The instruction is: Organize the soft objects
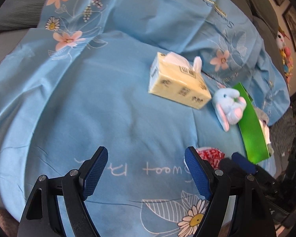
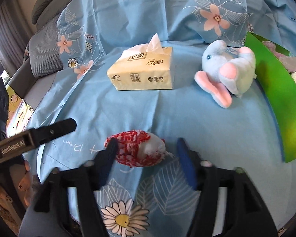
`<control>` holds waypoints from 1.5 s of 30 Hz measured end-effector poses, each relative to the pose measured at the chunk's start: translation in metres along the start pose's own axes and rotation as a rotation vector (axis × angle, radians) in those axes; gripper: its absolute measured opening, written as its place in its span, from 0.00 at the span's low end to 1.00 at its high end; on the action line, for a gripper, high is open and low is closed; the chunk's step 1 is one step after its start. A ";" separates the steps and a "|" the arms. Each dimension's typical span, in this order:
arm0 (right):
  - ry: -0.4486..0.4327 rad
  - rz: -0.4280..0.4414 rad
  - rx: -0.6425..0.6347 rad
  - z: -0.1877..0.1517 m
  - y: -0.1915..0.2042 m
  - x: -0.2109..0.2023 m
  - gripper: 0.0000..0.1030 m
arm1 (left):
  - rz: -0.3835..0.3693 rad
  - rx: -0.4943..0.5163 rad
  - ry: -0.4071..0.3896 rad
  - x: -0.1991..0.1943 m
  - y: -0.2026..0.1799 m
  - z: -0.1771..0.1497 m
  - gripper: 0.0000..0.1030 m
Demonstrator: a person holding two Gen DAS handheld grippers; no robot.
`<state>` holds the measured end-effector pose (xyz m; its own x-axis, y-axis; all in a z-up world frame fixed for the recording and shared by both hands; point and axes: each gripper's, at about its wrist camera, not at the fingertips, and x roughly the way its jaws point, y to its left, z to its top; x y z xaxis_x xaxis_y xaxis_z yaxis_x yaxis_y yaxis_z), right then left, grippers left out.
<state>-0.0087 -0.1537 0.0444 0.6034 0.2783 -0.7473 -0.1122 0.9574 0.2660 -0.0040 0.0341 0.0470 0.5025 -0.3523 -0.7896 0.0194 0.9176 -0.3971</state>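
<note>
A pale blue quilt cover [image 2: 128,108], smooth cotton printed with pink blossoms, daisies and outlined white leaves, spreads across a bed and carries the soft things to be sorted. Nearest the right gripper [image 2: 146,156] lies a small red-and-white knitted ball [image 2: 136,151], its fuzzy yarn bunched into an oval; it sits on the cover between the gripper's spread fingers, the left finger at or just beside its edge, though blur makes contact hard to judge, while the blue textured right pad stands clear of it. Farther back rests a soft cream tissue pack [image 2: 142,73], a rectangular block in printed wrap with a white sheet peaking from its top slot. Beside it lies a plush blue rabbit [image 2: 229,73] with pink-lined ears, on its side against the glossy green wall of a cardboard box [image 2: 276,90] holding pastel fabric pieces. The left gripper [image 1: 146,169] hangs over bare cover, its blue, diamond-knurled pads set wide apart with nothing between them.
</note>
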 end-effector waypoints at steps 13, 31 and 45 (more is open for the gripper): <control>0.093 0.114 0.181 -0.007 -0.018 -0.002 0.74 | -0.082 0.064 0.101 0.020 -0.031 -0.025 0.78; 0.177 0.146 0.201 -0.008 -0.017 0.029 0.56 | -0.118 0.166 0.080 0.034 -0.058 -0.037 0.71; 0.110 0.168 0.184 -0.001 -0.010 0.009 0.50 | -0.165 0.237 -0.030 0.010 -0.077 -0.032 0.50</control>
<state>-0.0027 -0.1612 0.0348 0.4982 0.4481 -0.7423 -0.0522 0.8700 0.4902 -0.0284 -0.0463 0.0551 0.5008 -0.4976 -0.7082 0.3022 0.8672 -0.3957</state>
